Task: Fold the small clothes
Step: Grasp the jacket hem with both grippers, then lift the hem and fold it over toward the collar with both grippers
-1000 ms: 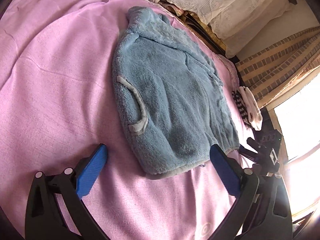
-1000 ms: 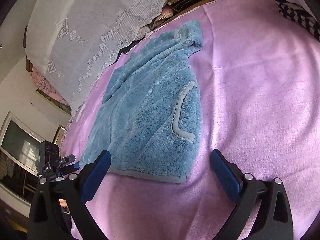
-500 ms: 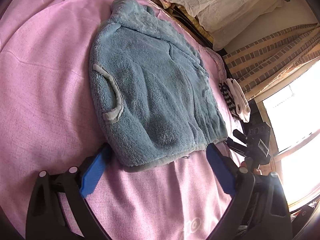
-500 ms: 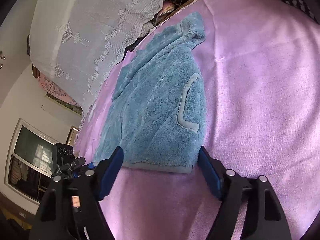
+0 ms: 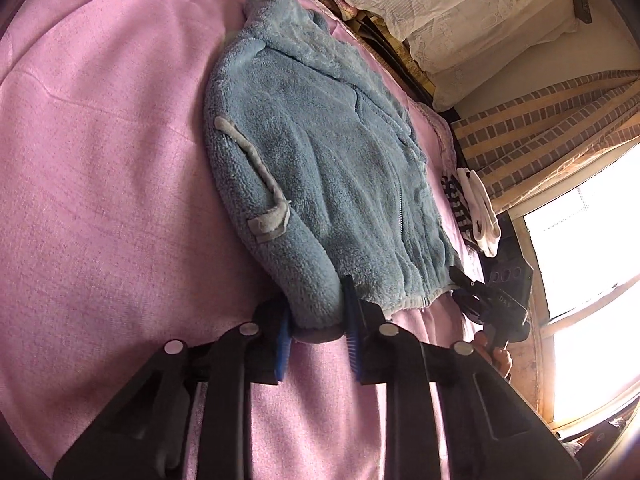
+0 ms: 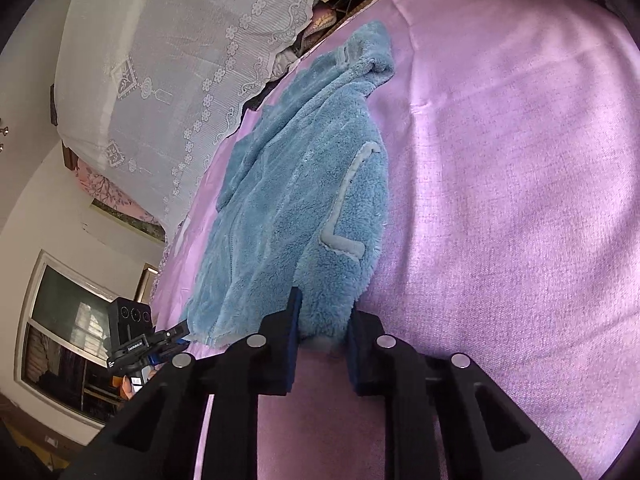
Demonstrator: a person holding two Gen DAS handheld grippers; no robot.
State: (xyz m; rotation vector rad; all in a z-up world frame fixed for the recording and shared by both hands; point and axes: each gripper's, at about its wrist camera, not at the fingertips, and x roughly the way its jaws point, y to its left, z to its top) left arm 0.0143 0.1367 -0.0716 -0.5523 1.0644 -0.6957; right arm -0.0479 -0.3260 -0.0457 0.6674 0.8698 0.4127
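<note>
**Q:** What step was under way?

**A:** The first fold, by the look of it. A small blue fleece jacket lay face up on the pink bedspread, hood toward the lace-covered pillows, zip running down its front. Both tools had taken hold at the bottom hem, one at each corner.

**Q:** How did the jaws stand?

**A:** The left gripper was nearly closed, its blue pads pinching a thick bunch of fleece at the hem corner below the grey-trimmed pocket. The right gripper was drawn in the same way on the opposite corner, a fat roll of fleece filling the gap between its pads. Neither was fully shut; the pile kept them apart.

**Q:** What did the next move seem to call for?

**A:** Probably lifting both corners together and carrying the hem up toward the hood, level, so the jacket halved without skewing. The plush fabric looked bulky, so a slack grip might have let a corner slip.

**Q:** Anything else on the bed?

**A:** Striped and white socks lay well apart, near the edge.
</note>
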